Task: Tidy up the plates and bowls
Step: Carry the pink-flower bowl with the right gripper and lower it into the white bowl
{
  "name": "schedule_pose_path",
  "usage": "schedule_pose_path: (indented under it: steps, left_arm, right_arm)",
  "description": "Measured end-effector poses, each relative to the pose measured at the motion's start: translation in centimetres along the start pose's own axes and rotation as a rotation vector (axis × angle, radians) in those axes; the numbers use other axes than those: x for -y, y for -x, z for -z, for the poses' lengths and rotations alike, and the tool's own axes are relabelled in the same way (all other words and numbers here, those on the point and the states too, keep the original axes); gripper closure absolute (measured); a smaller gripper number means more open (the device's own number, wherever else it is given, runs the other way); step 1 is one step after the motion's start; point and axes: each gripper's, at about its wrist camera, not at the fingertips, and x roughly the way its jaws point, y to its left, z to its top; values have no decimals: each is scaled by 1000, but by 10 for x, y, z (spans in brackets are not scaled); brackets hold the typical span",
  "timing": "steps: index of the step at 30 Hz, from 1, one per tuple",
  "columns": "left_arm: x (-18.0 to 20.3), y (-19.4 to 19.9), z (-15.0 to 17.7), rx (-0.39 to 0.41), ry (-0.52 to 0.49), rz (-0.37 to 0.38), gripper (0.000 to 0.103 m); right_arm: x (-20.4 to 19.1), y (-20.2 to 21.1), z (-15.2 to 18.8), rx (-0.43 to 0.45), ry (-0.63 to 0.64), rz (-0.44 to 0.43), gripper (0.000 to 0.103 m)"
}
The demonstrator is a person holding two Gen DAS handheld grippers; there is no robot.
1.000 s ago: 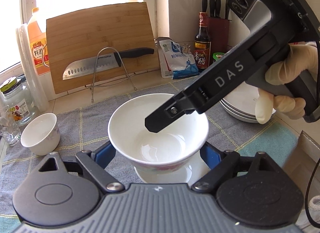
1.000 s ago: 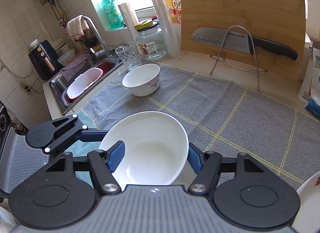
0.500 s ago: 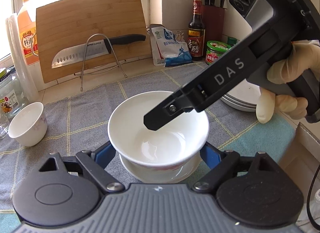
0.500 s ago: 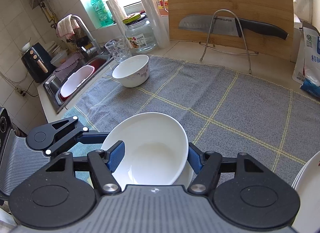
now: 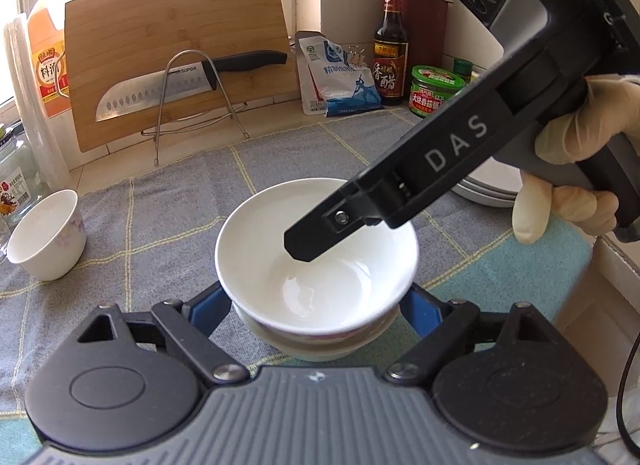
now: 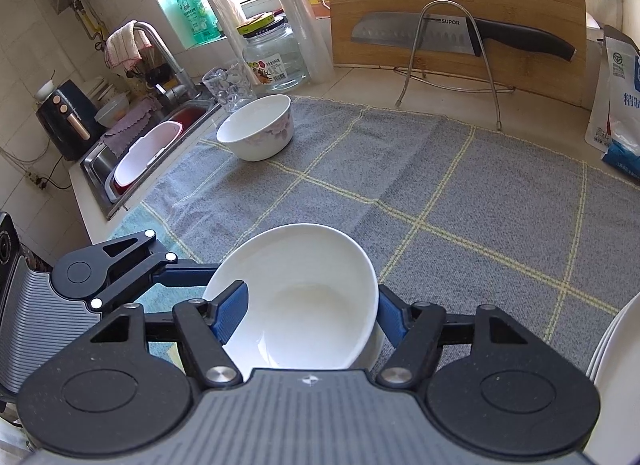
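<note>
A white bowl sits nested in a second white bowl on the grey checked cloth. My left gripper is open, its blue pads on either side of the stacked bowls. My right gripper grips the top bowl, one pad inside the rim and one outside; it reaches over that bowl in the left wrist view. A third small white bowl stands at the left of the cloth, also in the right wrist view. Stacked white plates lie at the right, behind my right hand.
A cutting board and a knife on a wire rack stand at the back. Bottles, jars and a bag line the back wall. A glass jar, a tumbler and the sink are at the left.
The top bowl came down from above the lower bowl and now sits nested in it. Both grippers moved with it.
</note>
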Motion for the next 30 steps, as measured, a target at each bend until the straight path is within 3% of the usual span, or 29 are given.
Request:
schedule_pose_path:
  steps: [12,14,16,18,30]
  left_arm:
    - [-2,-6,1,-15,10,7,12]
    - [-2,-5,1,-15,11,7,12]
    - [-3,-5,1,-8,15,15,11]
    - [-4,-4,1,-8,21,21,11]
    - [-13,20,9,3,55,44,10]
  right_arm:
    - [-3,-5,2,-4,13,18,24]
    - [-3,-6,2,0,11,14,19]
    - [-4,-4,1,15,14,13,6]
    - [-6,-3,-1,21,21,13,3]
    - [-14,-6,-7,9,74,55,0]
